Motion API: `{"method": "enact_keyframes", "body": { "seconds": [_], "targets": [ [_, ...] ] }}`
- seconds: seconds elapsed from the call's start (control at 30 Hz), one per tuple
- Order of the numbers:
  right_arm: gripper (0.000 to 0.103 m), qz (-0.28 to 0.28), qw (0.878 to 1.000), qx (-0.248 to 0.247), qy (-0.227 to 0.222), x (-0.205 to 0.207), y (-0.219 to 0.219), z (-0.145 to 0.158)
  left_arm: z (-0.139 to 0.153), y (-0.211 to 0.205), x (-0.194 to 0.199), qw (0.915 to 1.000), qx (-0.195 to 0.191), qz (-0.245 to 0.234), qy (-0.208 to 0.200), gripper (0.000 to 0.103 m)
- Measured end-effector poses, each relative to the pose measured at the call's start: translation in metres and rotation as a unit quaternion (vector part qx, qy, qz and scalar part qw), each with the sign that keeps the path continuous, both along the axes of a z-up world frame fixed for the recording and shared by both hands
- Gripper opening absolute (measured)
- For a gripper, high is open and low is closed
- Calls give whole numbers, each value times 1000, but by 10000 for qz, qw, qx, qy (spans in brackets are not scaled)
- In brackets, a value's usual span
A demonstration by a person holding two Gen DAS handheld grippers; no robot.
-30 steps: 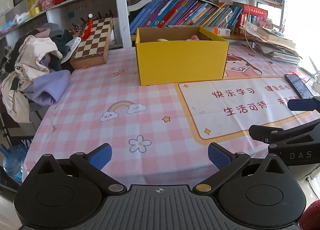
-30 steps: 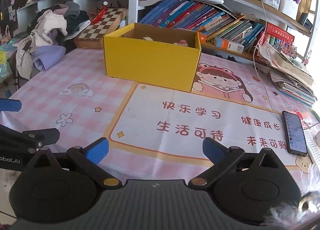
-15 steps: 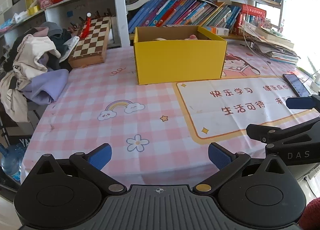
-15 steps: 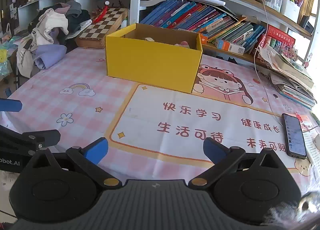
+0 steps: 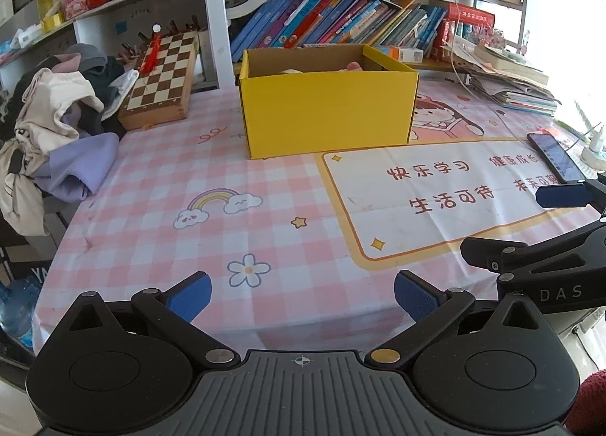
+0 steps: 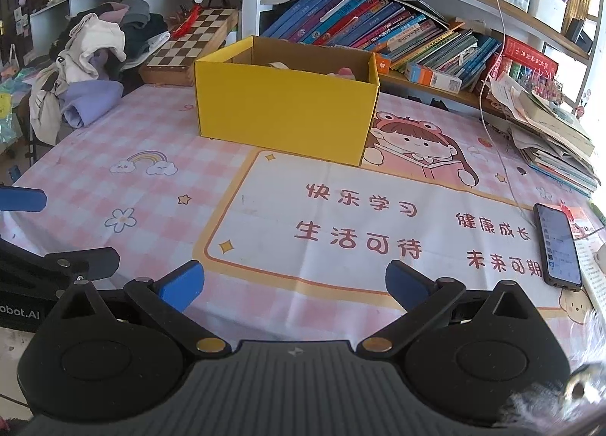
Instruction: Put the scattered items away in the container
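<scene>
A yellow cardboard box (image 5: 325, 110) (image 6: 284, 106) stands at the back of the pink checked table, with a pink item (image 6: 346, 72) and a pale item (image 6: 278, 65) showing over its rim. My left gripper (image 5: 303, 294) hovers open over the table's near edge, nothing between its blue pads. My right gripper (image 6: 293, 284) is open too, low over the printed mat, holding nothing. Each gripper shows at the side of the other's view: the right one (image 5: 549, 231) and the left one (image 6: 34, 231). I see no loose small items on the tablecloth.
A black phone (image 6: 558, 246) lies at the table's right edge beside stacked books and papers (image 6: 553, 144). A chessboard (image 5: 163, 80) leans at the back left next to a heap of clothes (image 5: 57, 125). Bookshelves (image 6: 378, 30) stand behind the box.
Both grippers have drawn back slightly toward the table's near edge, so the box looks a little farther off. Both stay open and empty.
</scene>
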State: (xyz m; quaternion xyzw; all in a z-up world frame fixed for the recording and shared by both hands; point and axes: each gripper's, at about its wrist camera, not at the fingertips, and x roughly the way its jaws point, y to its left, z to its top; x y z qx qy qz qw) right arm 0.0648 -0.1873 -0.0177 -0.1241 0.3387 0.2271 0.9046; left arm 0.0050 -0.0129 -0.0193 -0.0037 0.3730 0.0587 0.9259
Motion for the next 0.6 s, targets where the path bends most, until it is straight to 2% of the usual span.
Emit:
{"method": "enact_keyframes", "body": {
  "seconds": [0.6],
  "targets": [
    [103, -11, 10000, -3, 2, -2, 1, 0, 1, -1, -2, 10000, -6, -3, 18, 103]
  ]
}}
